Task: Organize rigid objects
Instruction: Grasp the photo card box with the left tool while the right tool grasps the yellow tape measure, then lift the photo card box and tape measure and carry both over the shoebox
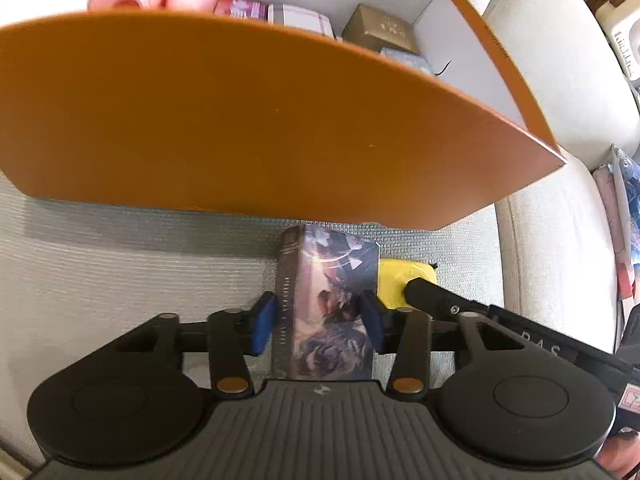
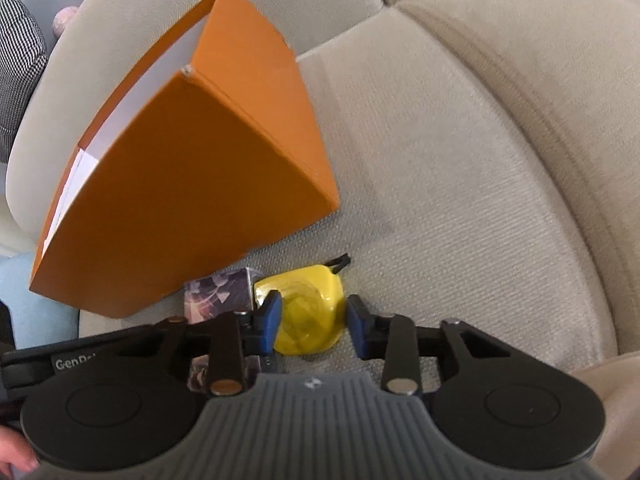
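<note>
while the left gripper (image 1: 320, 316) straddles the card box (image 1: 328, 304), contact seems unclear.

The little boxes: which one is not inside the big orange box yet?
The picture-covered box lying on the sofa, between the left tongs. The gold box and the others already sit inside the orange box.

Left gripper (image 1: 320, 320): fingers (image 1: 262, 322) straddle card box (image 1: 328, 304), small gaps
Yellow object (image 1: 394, 280): touching card box's right
Orange box (image 1: 240, 120): behind, holding small boxes
Surface: sofa cushion (image 1: 120, 260)
</note>
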A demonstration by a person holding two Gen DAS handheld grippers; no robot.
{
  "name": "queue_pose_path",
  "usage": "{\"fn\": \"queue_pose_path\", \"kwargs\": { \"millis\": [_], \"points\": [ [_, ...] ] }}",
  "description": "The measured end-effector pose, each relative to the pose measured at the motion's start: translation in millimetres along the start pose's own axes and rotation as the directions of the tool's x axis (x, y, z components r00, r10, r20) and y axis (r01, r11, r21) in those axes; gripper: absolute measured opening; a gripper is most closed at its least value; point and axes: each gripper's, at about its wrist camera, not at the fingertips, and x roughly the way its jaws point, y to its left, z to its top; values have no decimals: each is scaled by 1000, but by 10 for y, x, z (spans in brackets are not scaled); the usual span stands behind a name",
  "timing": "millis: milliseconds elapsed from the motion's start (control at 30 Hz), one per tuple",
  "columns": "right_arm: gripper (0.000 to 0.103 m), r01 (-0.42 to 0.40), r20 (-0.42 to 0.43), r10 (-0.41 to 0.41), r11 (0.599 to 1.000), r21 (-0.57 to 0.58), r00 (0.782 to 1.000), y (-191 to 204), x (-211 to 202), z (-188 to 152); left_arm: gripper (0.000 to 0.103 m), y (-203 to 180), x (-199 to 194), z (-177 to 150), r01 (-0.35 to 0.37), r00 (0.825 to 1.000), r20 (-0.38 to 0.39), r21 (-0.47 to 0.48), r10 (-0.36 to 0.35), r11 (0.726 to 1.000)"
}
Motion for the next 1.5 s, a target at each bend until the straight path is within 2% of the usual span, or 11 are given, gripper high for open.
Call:
{"fn": "queue_pose_path", "kwargs": {
  "millis": [133,333,433,600,733,900,1067,1167,1200,1267,1500],
  "points": [
    [27,3,29,-3,1000,4,1000,7,-80,-32,33,-26,-189,-94,-8,999,35,24,8,1000],
    [24,4,49,-4,1000,-8,999,66,-92,-85,27,-218,-381,-26,7,998,64,76,-11,997],
    [22,-6,51,7,1000,-5,999,37,-102,-89,25,-356,-155,177,1,998,56,103,-7,995],
    [20,-18,60,20,1000,-22,998,39,-207,-102,25,-441,-78,204,-36,998,52,118,30,992],
    [18,-64,92,69,997,-52,993,49,-226,-62,25,-394,-121,191,-128,991,53,118,122,985],
    [17,-93,71,102,988,-119,992,130,-148,-52,24,-147,-97,179,-90,995,41,27,89,996],
    [16,-72,4,73,992,-107,997,140,4,-21,24,-226,-33,211,-101,994,42,68,99,993],
    [22,-50,-14,49,995,-83,999,119,104,21,25,-217,-16,218,-96,995,44,65,93,993],
    [33,-46,-14,45,996,-77,999,116,121,30,25,-213,-37,201,-91,995,44,64,89,994],
    [41,-28,-15,27,998,-58,1000,102,170,53,25,-189,-35,204,-82,996,44,60,80,995],
    [50,-42,-39,41,999,-30,998,69,321,113,25,-146,24,163,-80,996,30,50,78,996]
  ]
}}
